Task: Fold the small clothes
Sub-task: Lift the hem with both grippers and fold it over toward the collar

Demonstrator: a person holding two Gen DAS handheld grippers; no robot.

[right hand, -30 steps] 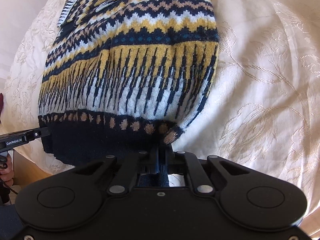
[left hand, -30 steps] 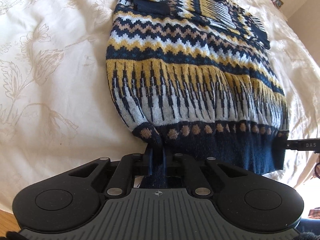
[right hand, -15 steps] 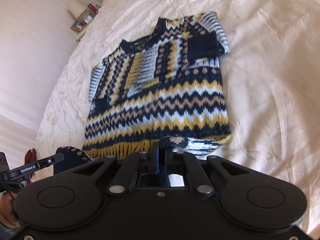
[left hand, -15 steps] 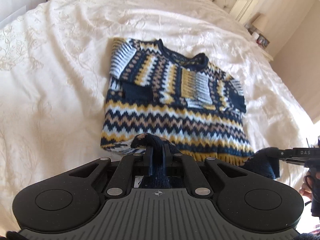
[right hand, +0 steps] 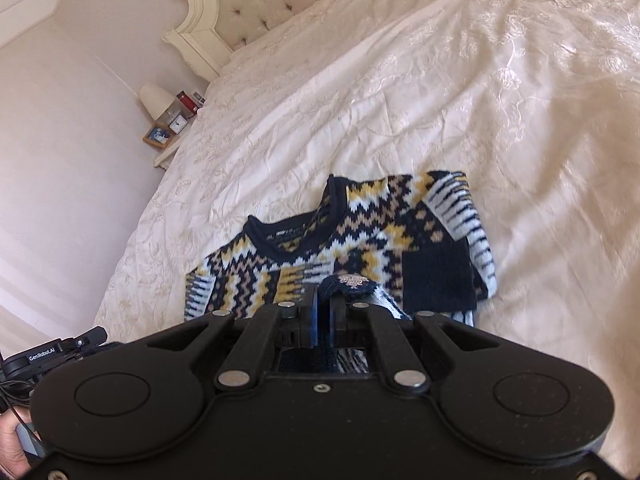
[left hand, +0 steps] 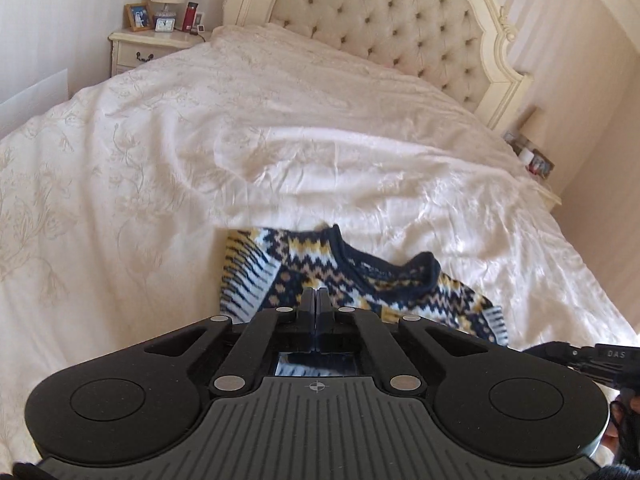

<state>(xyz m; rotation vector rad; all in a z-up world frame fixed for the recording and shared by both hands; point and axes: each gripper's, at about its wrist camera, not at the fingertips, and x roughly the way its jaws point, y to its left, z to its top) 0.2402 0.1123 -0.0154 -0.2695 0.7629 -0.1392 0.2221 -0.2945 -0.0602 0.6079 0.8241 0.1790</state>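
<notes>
A patterned knit sweater (right hand: 360, 240) lies on the cream bedspread (left hand: 200, 160), neckline toward the tufted headboard (left hand: 380, 20), sleeves folded across its chest. The right gripper (right hand: 323, 300) pinches a bunched corner of the navy ribbed hem (right hand: 352, 282), held above the chest. The left gripper (left hand: 316, 300) has its fingers pressed together; dark fabric shows behind them, so I judge it grips the opposite hem corner, though the pinch itself is hidden. Holding both corners level appears intended to carry the lower edge up to the shoulders, halving the garment.

The knit is thick and soft, banded in navy, mustard, tan and white zigzags, and should drape heavily. The bedspread is glossy, embossed with floral scrolls, and lightly creased. A nightstand (left hand: 152, 44) stands beside the bed.
</notes>
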